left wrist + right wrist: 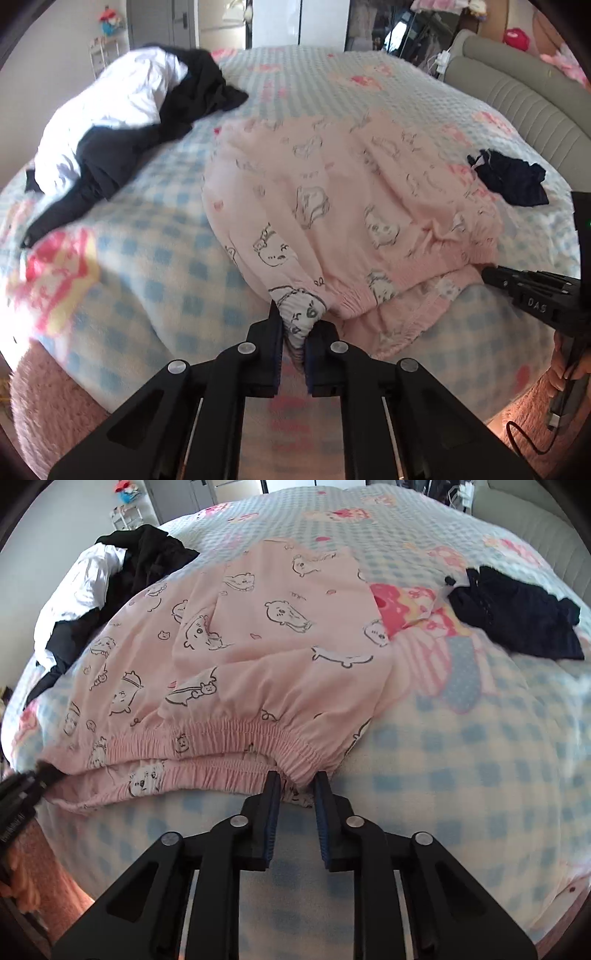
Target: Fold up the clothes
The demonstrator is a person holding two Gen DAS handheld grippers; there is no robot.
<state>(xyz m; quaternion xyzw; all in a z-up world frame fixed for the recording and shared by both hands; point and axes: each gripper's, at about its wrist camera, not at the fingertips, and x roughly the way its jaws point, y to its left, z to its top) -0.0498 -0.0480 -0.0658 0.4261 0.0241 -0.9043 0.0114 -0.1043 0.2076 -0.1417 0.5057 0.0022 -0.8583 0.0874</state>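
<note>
the left gripper (298, 325) sits low and points forward, its fingers pinched close on pink fabric. the right gripper (297, 781) is level beside it, fingers (272, 794) likewise clamped on gathered cloth.

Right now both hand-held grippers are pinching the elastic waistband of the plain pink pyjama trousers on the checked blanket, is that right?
Nearly. The pink cotton pyjama trousers are not plain: the right wrist view shows them printed with small cartoon animals. The rest holds: the left hand-held gripper and the right hand-held gripper each pinch the gathered waistband on the blue-and-white checked blanket.
</note>
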